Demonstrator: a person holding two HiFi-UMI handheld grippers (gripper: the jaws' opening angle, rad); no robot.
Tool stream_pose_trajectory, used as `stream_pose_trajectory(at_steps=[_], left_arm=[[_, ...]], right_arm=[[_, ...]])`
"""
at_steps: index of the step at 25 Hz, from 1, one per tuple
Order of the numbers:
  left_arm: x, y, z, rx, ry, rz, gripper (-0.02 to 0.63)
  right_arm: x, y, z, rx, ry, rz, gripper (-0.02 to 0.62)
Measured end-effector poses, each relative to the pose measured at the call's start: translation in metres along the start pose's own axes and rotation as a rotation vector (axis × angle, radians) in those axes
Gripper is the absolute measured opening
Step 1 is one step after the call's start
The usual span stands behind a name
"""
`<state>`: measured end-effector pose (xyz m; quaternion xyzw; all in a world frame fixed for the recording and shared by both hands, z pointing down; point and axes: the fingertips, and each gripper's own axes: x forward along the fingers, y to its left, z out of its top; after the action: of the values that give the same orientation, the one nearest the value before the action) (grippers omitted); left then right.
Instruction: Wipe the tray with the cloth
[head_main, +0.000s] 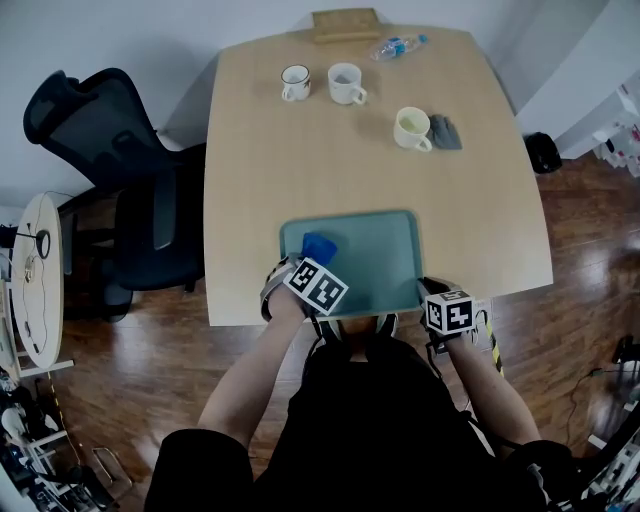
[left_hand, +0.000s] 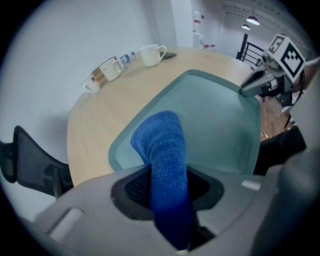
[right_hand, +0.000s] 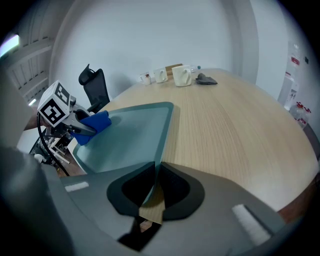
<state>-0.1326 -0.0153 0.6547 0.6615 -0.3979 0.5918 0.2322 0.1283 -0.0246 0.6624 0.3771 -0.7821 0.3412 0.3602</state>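
Observation:
A teal tray (head_main: 372, 262) lies at the table's near edge. My left gripper (head_main: 306, 261) is over the tray's near left part, shut on a blue cloth (head_main: 318, 246). In the left gripper view the cloth (left_hand: 164, 155) stands up between the jaws (left_hand: 167, 189) above the tray (left_hand: 215, 115), and the right gripper (left_hand: 257, 85) shows at the tray's far rim. My right gripper (head_main: 429, 291) is shut on the tray's near right rim. In the right gripper view the rim (right_hand: 161, 145) runs into the closed jaws (right_hand: 155, 181), and the cloth (right_hand: 94, 123) sits over the tray's left side.
Three mugs (head_main: 295, 83) (head_main: 346, 84) (head_main: 413, 129) stand at the far half of the table (head_main: 300, 170), with a grey cloth (head_main: 445, 131), a water bottle (head_main: 396, 46) and a wooden box (head_main: 346, 24). A black office chair (head_main: 120, 190) stands to the left.

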Motion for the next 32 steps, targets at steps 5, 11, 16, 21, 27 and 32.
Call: stream_pose_trajectory(at_steps=[5,11,16,21,27,32], left_arm=[[0.005,-0.042,0.06,0.114,-0.041,-0.048,0.15],[0.008,-0.103,0.129,0.253,-0.086,-0.125,0.15],[0.009,-0.142,0.171,0.346,-0.134,-0.168,0.15],[0.007,-0.149,0.176,0.338,-0.187,-0.202,0.152],[0.0,-0.126,0.123,0.216,-0.184,-0.256,0.152],[-0.005,-0.077,0.048,0.119,-0.156,-0.211,0.153]], right_arm=[[0.0,0.001,0.0,-0.004,-0.007,0.002,0.038],[0.0,0.002,0.0,0.0,-0.017,0.005,0.038],[-0.002,0.001,0.0,0.003,-0.025,0.0,0.038],[-0.002,0.0,0.001,0.013,-0.032,0.004,0.037],[-0.002,-0.004,-0.004,0.006,-0.019,0.002,0.037],[-0.001,-0.006,-0.004,0.009,-0.013,-0.001,0.037]])
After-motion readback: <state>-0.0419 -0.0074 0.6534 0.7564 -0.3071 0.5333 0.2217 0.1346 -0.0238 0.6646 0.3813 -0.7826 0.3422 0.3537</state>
